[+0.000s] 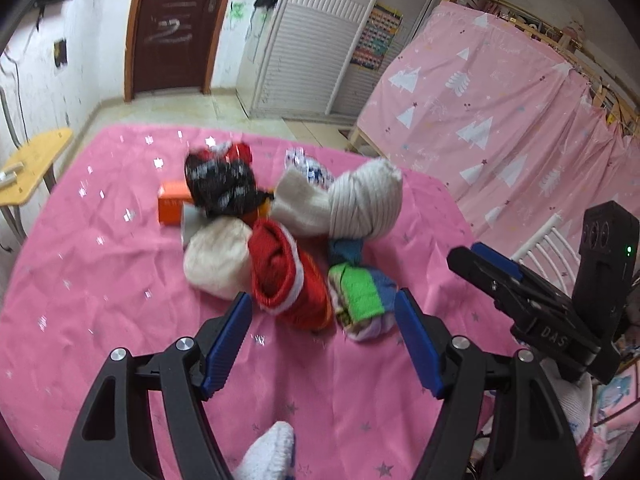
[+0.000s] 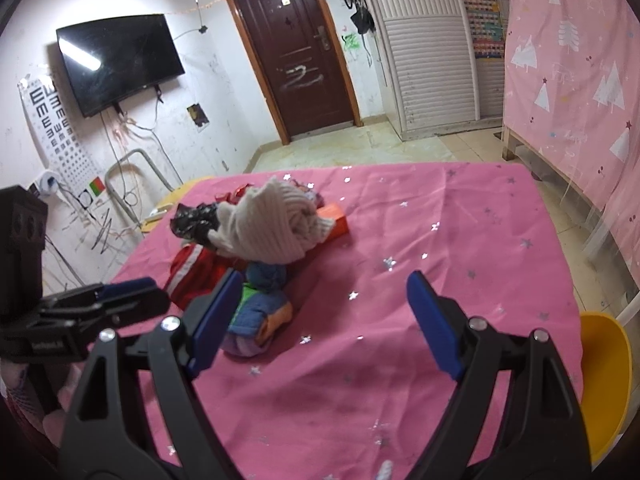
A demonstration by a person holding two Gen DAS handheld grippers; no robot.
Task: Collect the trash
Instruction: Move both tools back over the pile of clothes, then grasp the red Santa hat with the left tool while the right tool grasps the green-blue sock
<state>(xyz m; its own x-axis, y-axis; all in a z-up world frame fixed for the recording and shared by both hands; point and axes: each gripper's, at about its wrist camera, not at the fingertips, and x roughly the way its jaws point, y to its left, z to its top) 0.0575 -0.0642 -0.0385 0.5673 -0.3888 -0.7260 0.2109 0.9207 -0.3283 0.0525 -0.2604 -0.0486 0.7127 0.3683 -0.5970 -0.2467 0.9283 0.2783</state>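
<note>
A heap lies on the pink starred tablecloth [image 1: 100,280]. In it are a crumpled black plastic bag [image 1: 222,186], an orange box [image 1: 173,203], a shiny foil wrapper [image 1: 308,166], a red rolled sock [image 1: 286,280], a cream sock [image 1: 218,260], a grey-white knit bundle [image 1: 360,200] and a green-blue sock roll [image 1: 360,300]. My left gripper [image 1: 324,340] is open and empty just short of the red and green rolls. My right gripper [image 2: 320,320] is open and empty, its left finger beside the blue-green roll [image 2: 256,312]. The bag [image 2: 194,220], box [image 2: 334,220] and knit bundle [image 2: 276,228] lie beyond.
A yellow stool [image 2: 604,380] stands at the table's right edge, a small yellow table [image 1: 36,164] at its far left. A pink curtained bed frame [image 1: 500,120] is on the right. A brown door [image 2: 296,52], a white louvred cabinet [image 2: 432,60] and a wall TV [image 2: 120,60] are beyond.
</note>
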